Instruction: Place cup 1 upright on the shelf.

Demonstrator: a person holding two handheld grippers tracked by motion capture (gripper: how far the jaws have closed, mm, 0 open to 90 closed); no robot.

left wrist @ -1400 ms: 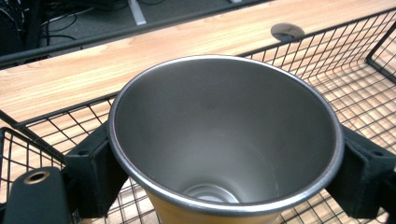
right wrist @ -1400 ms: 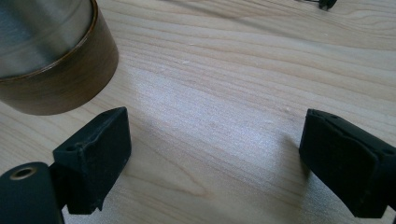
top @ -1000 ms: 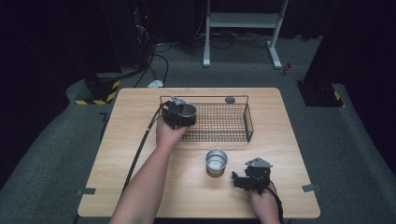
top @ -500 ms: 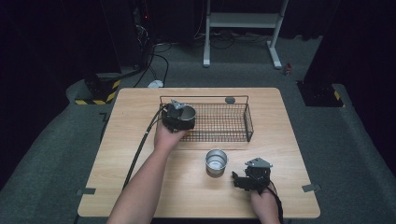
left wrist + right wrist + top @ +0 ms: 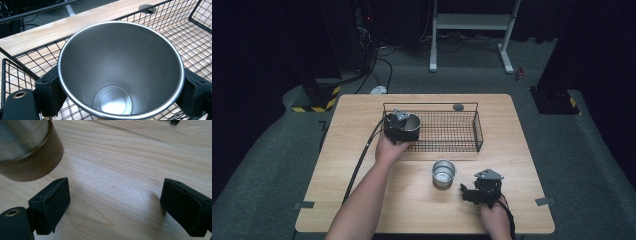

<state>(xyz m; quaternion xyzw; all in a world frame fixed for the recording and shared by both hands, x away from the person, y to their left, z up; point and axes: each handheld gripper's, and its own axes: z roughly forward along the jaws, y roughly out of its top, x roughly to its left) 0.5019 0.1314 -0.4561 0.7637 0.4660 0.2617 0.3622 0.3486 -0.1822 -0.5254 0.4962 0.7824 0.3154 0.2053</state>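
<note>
My left gripper (image 5: pixel 403 125) is shut on a steel cup (image 5: pixel 411 123) and holds it upright over the left end of a black wire basket (image 5: pixel 462 131). In the left gripper view the cup (image 5: pixel 120 70) sits between both jaws, mouth up and empty, with the basket (image 5: pixel 190 32) mesh under it. A second steel cup (image 5: pixel 443 173) stands upright on the wooden table (image 5: pixel 362 110), in front of the basket. My right gripper (image 5: pixel 468 193) rests on the table to that cup's right, open. In the right gripper view this cup (image 5: pixel 27 150) is at the upper left, outside the jaws.
A round grey grommet (image 5: pixel 458 106) is set in the table behind the basket. The left gripper's cable (image 5: pixel 359 165) trails along the table's left side. Dark floor with cables and a white desk frame (image 5: pixel 472 30) lies beyond the far edge.
</note>
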